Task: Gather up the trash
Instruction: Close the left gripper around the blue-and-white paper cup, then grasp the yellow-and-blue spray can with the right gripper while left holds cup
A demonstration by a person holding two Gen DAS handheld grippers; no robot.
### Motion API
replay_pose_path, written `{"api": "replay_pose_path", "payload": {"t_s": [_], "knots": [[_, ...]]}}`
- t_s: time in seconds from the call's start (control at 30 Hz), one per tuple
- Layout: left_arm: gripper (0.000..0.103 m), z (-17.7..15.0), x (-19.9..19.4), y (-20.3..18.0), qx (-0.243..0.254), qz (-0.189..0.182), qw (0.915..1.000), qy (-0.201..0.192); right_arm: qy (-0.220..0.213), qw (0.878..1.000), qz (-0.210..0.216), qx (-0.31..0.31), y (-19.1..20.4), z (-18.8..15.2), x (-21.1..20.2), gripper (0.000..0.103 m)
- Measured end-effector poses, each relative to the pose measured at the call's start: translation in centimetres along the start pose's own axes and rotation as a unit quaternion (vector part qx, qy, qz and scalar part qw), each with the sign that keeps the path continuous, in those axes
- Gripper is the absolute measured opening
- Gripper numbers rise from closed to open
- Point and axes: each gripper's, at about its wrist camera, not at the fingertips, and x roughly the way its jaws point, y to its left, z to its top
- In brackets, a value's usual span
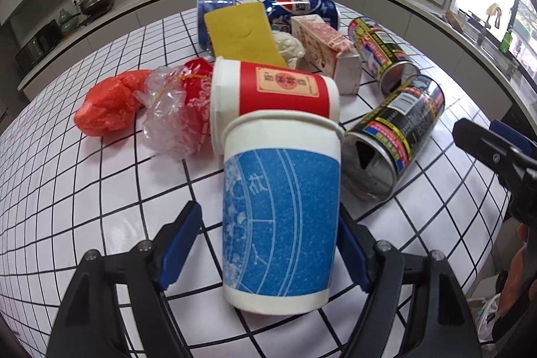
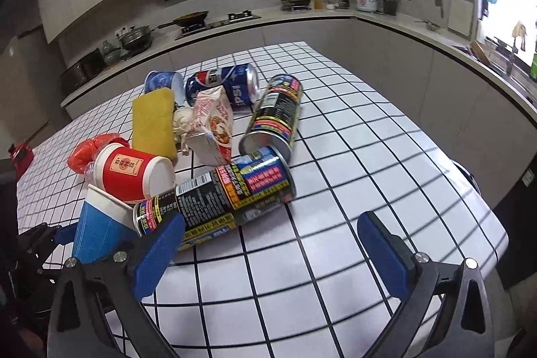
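Blue-banded paper cup (image 1: 281, 217) fills the lower centre of the left wrist view, standing roughly upright between the jaws of the left gripper (image 1: 268, 244); the right blue pad (image 1: 352, 254) seems to touch its wall, while a sliver of bench shows between the cup and the left pad, so the jaws look closing around it rather than clenched; I judge the grasp not yet firm. Behind the cup, at mid frame, a red-banded cup (image 1: 275, 96) lies on its side; to its right lies a black can (image 1: 396, 136) with its open end toward the camera; red and clear bags sit at middle left.

Wide-spread jaws of the right gripper (image 2: 272, 254) occupy the bottom of the right wrist view, released and holding nothing; the same black can (image 2: 214, 200) lies just above the left pad, its long axis running from lower left to upper right, so it lies up and left of the jaws' gap; a second can (image 2: 275, 116) lies behind it. The checkered bench (image 2: 369, 156) carries the whole heap. The left hand is nearer the cup, whose long axis is near vertical.
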Motion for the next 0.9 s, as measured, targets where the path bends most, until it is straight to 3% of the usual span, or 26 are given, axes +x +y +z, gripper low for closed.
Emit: {"api": "replay_pose_path", "payload": {"t_s": [0.37, 0.5, 0.57, 0.9], "knots": [[0.078, -0.2, -0.4, 0.4, -0.028, 0.014, 0.9995, -0.003, 0.016, 0.999, 0.026, -0.016, 0.9, 0.8, 1.7, 0.103], [0.062, -0.2, -0.4, 0.9, -0.034, 0.011, 0.9993, -0.005, 0.015, 0.999, 0.022, -0.018, 1.2, 0.9, 1.8, 0.103], [0.062, -0.3, -0.4, 1.4, -0.043, 0.011, 0.999, -0.01, 0.019, 1.0, 0.018, -0.016, 1.3, 0.9, 2.1, 0.103], [0.061, -0.6, -0.6, 2.4, -0.052, 0.002, 0.9985, -0.018, 0.052, 0.996, 0.036, 0.057, 1.0, 1.2, 3.7, 0.103]]}}
